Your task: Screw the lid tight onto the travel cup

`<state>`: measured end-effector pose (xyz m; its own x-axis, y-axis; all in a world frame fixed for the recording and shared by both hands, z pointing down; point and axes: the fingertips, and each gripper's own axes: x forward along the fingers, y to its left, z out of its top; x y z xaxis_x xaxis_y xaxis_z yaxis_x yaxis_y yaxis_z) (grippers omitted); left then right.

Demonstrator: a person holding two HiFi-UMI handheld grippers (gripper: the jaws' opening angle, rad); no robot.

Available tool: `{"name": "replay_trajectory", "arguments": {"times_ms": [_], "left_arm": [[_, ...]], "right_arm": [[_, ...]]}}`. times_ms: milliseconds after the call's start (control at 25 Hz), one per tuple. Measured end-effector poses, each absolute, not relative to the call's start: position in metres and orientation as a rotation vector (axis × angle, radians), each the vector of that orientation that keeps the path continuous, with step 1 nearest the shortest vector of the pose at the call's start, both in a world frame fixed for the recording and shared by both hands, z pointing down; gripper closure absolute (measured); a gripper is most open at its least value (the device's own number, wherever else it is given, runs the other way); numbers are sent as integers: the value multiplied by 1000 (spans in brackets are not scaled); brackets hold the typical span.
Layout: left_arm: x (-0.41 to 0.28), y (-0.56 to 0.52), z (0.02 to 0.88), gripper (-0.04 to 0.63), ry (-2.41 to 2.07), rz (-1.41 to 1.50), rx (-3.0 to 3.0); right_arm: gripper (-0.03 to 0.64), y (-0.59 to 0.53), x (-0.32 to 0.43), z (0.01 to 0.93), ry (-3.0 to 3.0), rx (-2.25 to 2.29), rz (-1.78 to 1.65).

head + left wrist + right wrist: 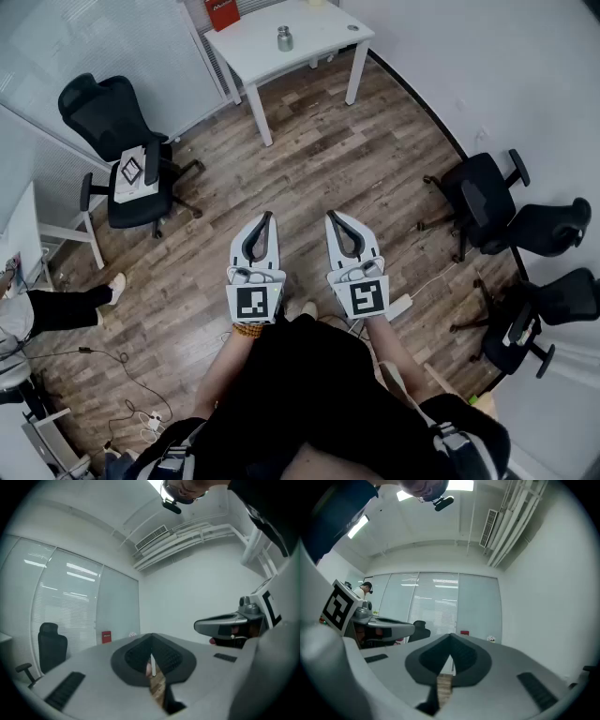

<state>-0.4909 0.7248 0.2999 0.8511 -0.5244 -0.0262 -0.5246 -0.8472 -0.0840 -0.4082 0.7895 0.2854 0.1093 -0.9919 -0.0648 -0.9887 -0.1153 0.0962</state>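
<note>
A small metal travel cup (284, 38) stands on a white table (328, 33) at the far end of the room, well beyond both grippers. My left gripper (268, 217) and right gripper (333, 217) are held side by side in front of my body, over the wooden floor, pointing toward the table. Both are shut with nothing between the jaws. In the left gripper view the left gripper (151, 644) has its dark pads pressed together, and the right gripper (225, 623) shows beside it. The right gripper view shows the right gripper (451, 643) shut the same way.
A black office chair (117, 122) with papers on its seat stands at the left. More black chairs (487, 202) crowd the right wall. A person's leg (66, 305) shows at the left edge. Cables (131, 375) lie on the floor. A red box (223, 13) sits behind the table.
</note>
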Motion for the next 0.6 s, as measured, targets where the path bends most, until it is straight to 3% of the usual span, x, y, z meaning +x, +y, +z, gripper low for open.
{"name": "replay_trajectory", "arguments": {"times_ms": [280,600], "left_arm": [[-444,657,312,586,864,35,-2965],[-338,546,303,586,841,146,-2985]], "right_arm": [[618,731,-360,301,-2110,2263,-103],[618,624,-267,301,-2007,2161,-37]]}}
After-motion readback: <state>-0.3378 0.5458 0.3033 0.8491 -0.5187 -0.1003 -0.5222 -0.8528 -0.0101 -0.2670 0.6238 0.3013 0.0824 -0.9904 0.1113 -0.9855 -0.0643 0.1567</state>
